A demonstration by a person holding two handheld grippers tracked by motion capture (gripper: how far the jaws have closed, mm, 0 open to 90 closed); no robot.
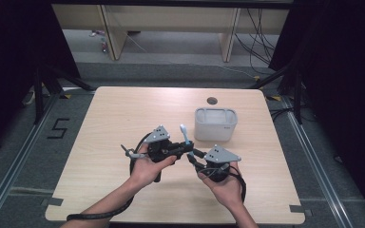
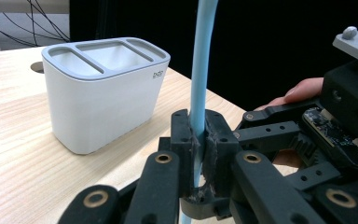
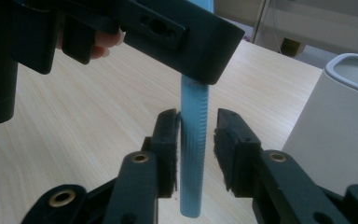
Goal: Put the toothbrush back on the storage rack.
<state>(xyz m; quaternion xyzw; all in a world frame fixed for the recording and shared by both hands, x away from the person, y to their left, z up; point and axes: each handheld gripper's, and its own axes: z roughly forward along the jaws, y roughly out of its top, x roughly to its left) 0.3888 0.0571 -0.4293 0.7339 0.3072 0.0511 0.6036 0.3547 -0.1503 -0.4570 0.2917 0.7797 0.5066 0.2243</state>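
A light blue toothbrush stands upright over the middle of the wooden table, brush head up. My left gripper is shut on its handle. In the left gripper view the pads pinch the blue handle, with the gripper pointing toward the holder. My right gripper comes in from the right, below the left one. In the right gripper view the lower handle hangs between its open jaws, close to the left pad, with a gap at the right pad. The left gripper is above.
A white toothbrush holder with a grey slotted top stands just behind and to the right of the grippers; it appears nearby in the left gripper view. A cable hole sits near the table's far edge. Cables trail from both hands.
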